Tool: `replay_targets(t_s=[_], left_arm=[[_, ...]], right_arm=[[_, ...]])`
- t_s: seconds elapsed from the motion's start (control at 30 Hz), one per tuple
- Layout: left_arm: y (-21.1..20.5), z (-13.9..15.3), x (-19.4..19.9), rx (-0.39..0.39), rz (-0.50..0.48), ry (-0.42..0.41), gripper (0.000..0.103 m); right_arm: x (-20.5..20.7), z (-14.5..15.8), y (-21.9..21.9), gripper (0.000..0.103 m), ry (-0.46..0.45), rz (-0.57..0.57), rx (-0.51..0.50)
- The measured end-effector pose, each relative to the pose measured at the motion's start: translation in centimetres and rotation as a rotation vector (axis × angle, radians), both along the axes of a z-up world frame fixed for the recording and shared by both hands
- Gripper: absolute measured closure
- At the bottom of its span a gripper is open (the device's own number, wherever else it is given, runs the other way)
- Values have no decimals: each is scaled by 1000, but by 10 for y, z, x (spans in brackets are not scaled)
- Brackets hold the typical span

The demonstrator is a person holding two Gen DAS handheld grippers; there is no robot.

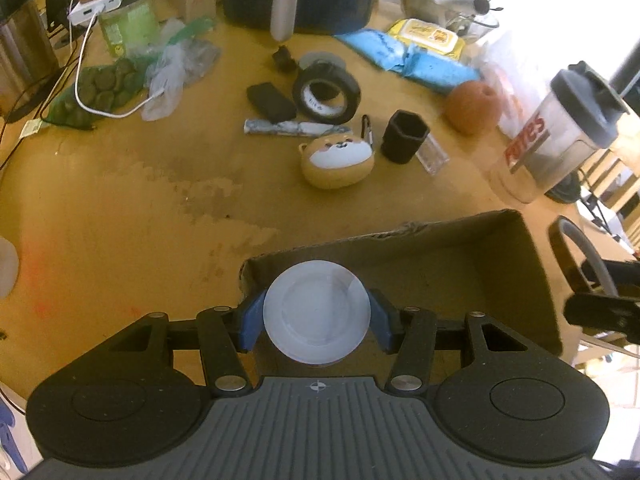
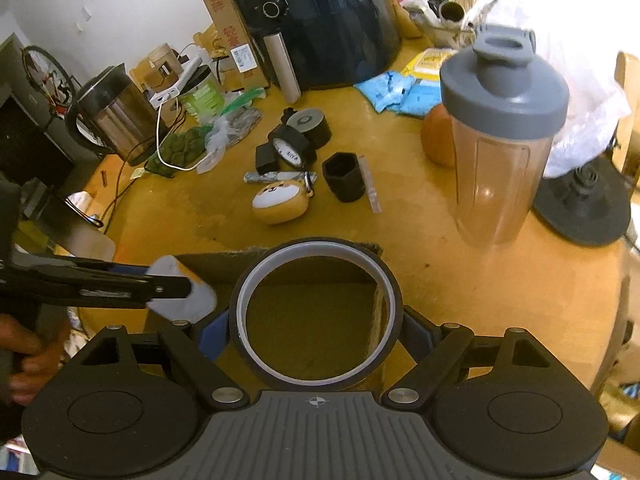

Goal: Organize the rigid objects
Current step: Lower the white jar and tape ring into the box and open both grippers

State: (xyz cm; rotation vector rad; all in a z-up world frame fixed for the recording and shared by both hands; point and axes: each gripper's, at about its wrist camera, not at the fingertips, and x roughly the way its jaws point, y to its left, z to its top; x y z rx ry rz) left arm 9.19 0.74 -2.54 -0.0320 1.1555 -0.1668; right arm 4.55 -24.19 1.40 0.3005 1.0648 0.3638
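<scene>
Over the cardboard box (image 1: 532, 280), both jaws grip: white tub (image 1: 316, 314), tape ring (image 2: 316, 312).

The left gripper (image 1: 316, 314) clamps a white round container (image 1: 316, 312) between its blue jaws above the cardboard box (image 1: 460, 264) on the cluttered counter (image 1: 140, 208).

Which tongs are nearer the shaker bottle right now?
Right. The right tongs, shut on a tape ring, hang over the cardboard box just short of the shaker bottle. The left tongs, gripping a white container, sit farther off over the box's opposite end.
</scene>
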Motion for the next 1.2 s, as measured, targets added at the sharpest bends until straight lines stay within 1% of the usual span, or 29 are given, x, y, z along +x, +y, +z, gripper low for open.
replay_targets(t_s=[0.1, 0.17, 0.33, 0.63, 0.77, 0.93, 1.0, 1.07, 1.13, 1.2], left_arm=[[0, -6, 0, 1, 14, 3, 50], [0, -5, -2, 4, 22, -17, 50], [-2, 8, -9, 22, 36, -32, 50], [-6, 30, -34, 31, 73, -53, 49], [-5, 32, -44, 57, 112, -54, 49], [1, 35, -56, 55, 152, -55, 49], [3, 36, -61, 48, 164, -54, 49], [6, 38, -66, 42, 179, -54, 49], [10, 39, -71, 29, 200, -53, 49], [13, 39, -75, 29, 222, -58, 49]], right_arm=[[-4, 0, 0, 16, 3, 12, -1], [-5, 0, 0, 16, 5, 15, 3], [-7, 0, 1, 16, 5, 22, -2], [-5, -6, 7, 16, -3, 61, -21], [2, -2, 15, 16, -24, 90, -22], [13, 4, 30, 15, -57, 137, -18], [18, 4, 37, 15, -73, 155, -36], [22, 2, 46, 0, -74, 180, -71], [19, 2, 48, 0, -85, 181, -98], [18, -1, 48, 0, -63, 189, -89]])
